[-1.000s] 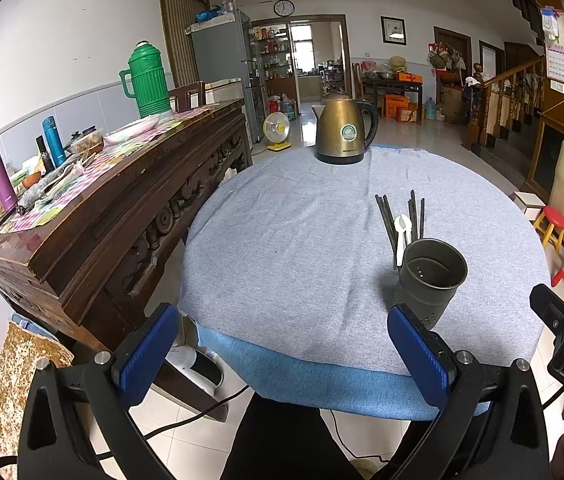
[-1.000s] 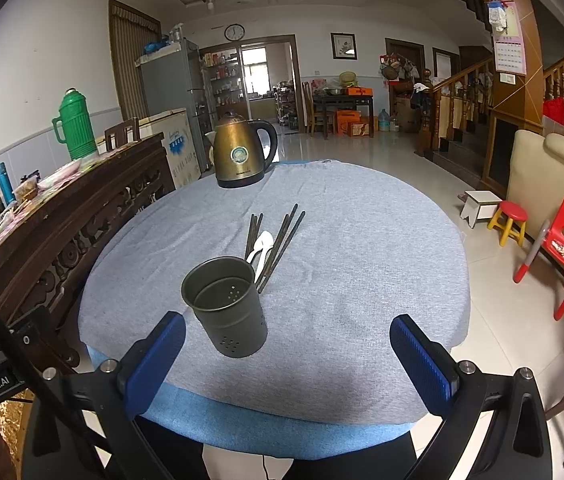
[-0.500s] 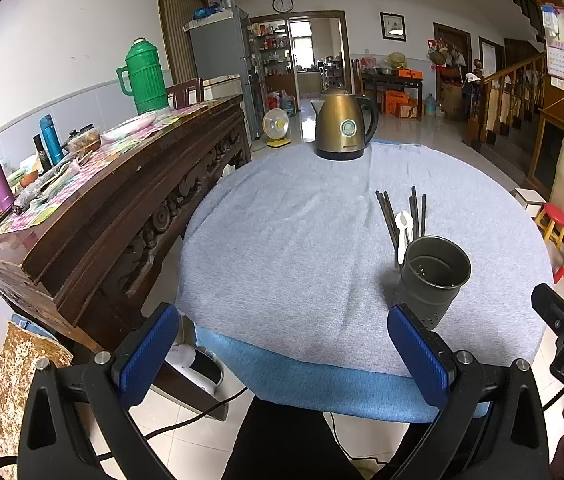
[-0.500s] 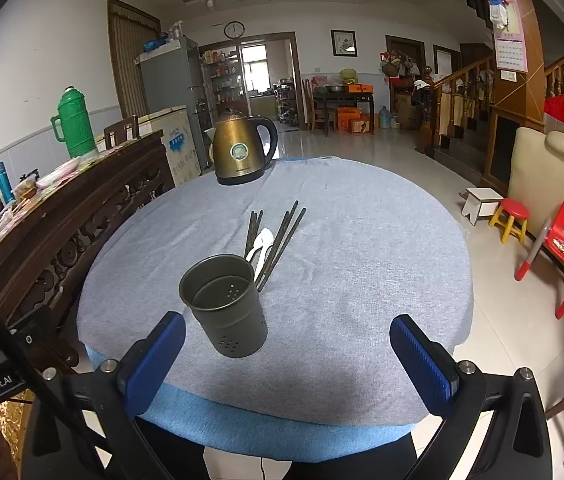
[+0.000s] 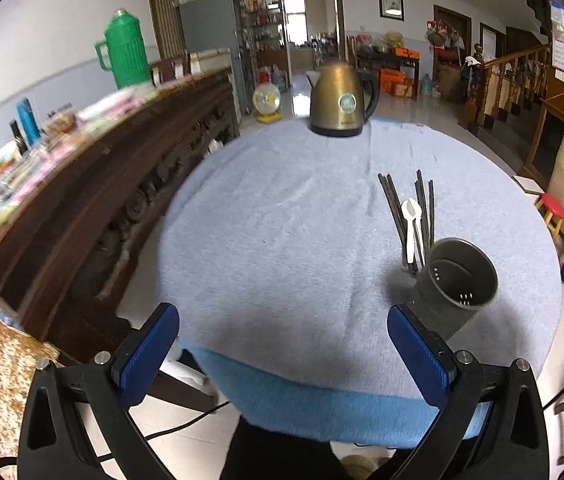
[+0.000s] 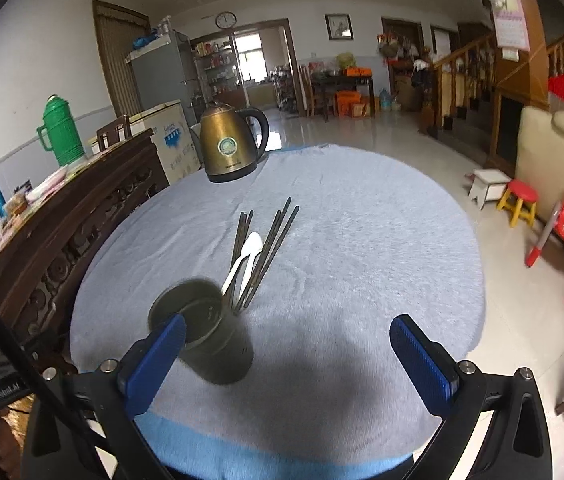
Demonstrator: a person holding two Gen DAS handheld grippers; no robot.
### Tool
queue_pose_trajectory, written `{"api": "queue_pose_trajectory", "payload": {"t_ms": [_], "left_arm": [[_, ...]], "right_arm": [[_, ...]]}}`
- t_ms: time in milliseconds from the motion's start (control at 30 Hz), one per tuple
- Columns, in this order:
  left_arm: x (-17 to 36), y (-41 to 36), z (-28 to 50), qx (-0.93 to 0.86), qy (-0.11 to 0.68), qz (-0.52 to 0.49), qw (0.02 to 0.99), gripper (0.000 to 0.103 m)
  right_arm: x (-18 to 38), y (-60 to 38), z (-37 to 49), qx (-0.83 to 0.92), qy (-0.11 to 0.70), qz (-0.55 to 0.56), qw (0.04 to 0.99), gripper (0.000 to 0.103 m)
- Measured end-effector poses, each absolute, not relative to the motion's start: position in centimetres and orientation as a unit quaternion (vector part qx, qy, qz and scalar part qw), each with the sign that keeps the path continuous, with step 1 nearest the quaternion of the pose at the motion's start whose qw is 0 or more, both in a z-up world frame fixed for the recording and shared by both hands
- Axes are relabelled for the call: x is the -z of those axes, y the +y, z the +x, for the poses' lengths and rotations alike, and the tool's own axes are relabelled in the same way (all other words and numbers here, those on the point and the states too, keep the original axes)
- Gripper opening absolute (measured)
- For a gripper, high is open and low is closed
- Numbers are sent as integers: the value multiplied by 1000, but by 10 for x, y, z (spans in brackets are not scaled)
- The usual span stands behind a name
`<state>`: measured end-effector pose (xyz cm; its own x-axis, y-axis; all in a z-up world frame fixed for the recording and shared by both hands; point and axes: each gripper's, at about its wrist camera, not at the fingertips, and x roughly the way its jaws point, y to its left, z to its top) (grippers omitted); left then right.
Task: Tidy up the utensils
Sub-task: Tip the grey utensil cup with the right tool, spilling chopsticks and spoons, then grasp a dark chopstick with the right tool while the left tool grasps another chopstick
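A dark green perforated utensil cup stands empty on the round grey-clothed table. Behind it lie several dark chopsticks and a white spoon flat on the cloth. My left gripper is open and empty over the table's near edge, the cup by its right finger. In the right wrist view the cup sits just behind the left finger of my open, empty right gripper, with the chopsticks and the spoon beyond it.
A brass electric kettle stands at the table's far edge. A dark carved wooden sideboard with a green thermos and clutter runs along the left. Red and yellow child stools stand on the floor to the right.
Both grippers have moved forward and lower toward the table. The cup now sits closer to each gripper's fingers. Nothing on the table has moved.
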<state>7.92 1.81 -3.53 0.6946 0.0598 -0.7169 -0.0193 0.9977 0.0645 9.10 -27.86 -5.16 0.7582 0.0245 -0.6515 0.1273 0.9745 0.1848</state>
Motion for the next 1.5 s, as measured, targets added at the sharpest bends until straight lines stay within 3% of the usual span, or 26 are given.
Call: {"api": "queue_pose_trajectory", "payload": {"t_ms": [300, 400, 467, 533, 633, 700, 800, 1067, 1167, 1200, 1233, 1333, 1500], "left_arm": [[61, 21, 160, -1, 449, 4, 893, 103], [65, 17, 186, 1, 454, 7, 891, 103], [67, 13, 203, 1, 461, 9, 887, 102], [68, 10, 216, 8, 464, 9, 886, 96], [76, 2, 240, 19, 473, 22, 880, 78], [83, -1, 255, 33, 490, 18, 871, 61], [92, -6, 272, 46, 507, 14, 861, 54], [107, -15, 331, 67, 536, -6, 842, 54], [107, -22, 354, 76, 537, -15, 840, 52], [106, -26, 360, 83, 538, -20, 838, 50], [106, -30, 366, 89, 539, -23, 837, 50], [110, -46, 384, 108, 549, -34, 828, 48], [128, -72, 417, 117, 575, -48, 808, 34]], "right_arm": [[76, -325, 206, -15, 423, 181, 888, 103], [96, -329, 257, -24, 457, 188, 869, 95], [112, -333, 290, -31, 480, 204, 853, 81], [124, -335, 317, -33, 497, 221, 838, 65], [142, -338, 360, -23, 513, 236, 825, 51], [152, -339, 383, -13, 522, 241, 818, 47], [169, -337, 415, 0, 538, 242, 807, 41], [202, -333, 466, 39, 564, 235, 790, 34], [200, -324, 472, 51, 570, 199, 795, 22], [201, -322, 472, 51, 573, 189, 796, 11], [201, -320, 470, 53, 570, 175, 801, 8], [199, -322, 461, 44, 565, 161, 808, 8], [195, -341, 433, 25, 557, 177, 811, 8]]}}
